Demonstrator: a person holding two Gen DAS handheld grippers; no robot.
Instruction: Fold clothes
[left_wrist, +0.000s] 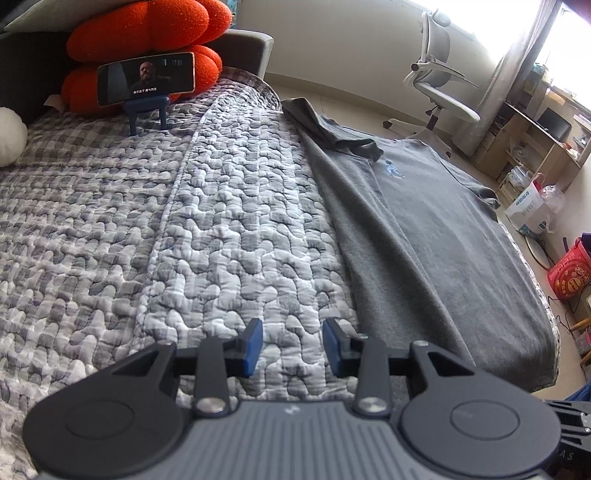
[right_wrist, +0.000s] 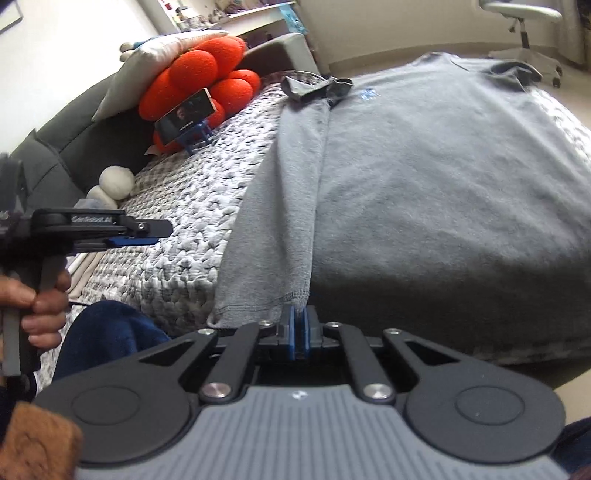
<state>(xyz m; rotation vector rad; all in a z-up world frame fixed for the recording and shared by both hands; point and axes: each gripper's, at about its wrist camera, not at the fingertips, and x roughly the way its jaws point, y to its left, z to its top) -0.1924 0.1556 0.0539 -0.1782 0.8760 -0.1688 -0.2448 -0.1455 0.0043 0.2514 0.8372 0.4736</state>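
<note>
Start at the left: your left gripper (left_wrist: 292, 345) hangs over the quilted bedspread (left_wrist: 207, 229) with its blue pads parted and nothing between them. The grey T-shirt (left_wrist: 436, 229) lies off to its right, spread along the bed's edge with its left side folded inward in a long strip, and does not touch those fingers. Only this view shows the window side of the room: the white office chair (left_wrist: 439, 85), the wooden shelves (left_wrist: 532, 144), and the red bag (left_wrist: 570, 271) on the floor. It also gives the phone (left_wrist: 146, 82) on its blue stand, leaning on the orange cushion (left_wrist: 147, 40), square-on.

The right wrist view gives what that one cannot. At its left edge you see your left hand (right_wrist: 35, 306) wrapped round the handle of the left gripper (right_wrist: 144, 236), seen side-on above the bedspread (right_wrist: 173, 236). You also see a white plush toy (right_wrist: 116, 183) by the dark headboard and your blue-clad knee (right_wrist: 110, 332).

Further right, your right gripper (right_wrist: 299, 328) is clenched on the T-shirt (right_wrist: 443, 192): its blue pads sit together on the stitched bottom hem, right where the folded strip meets the main body. The rest of the shirt stretches away from the fingers toward the collar.
</note>
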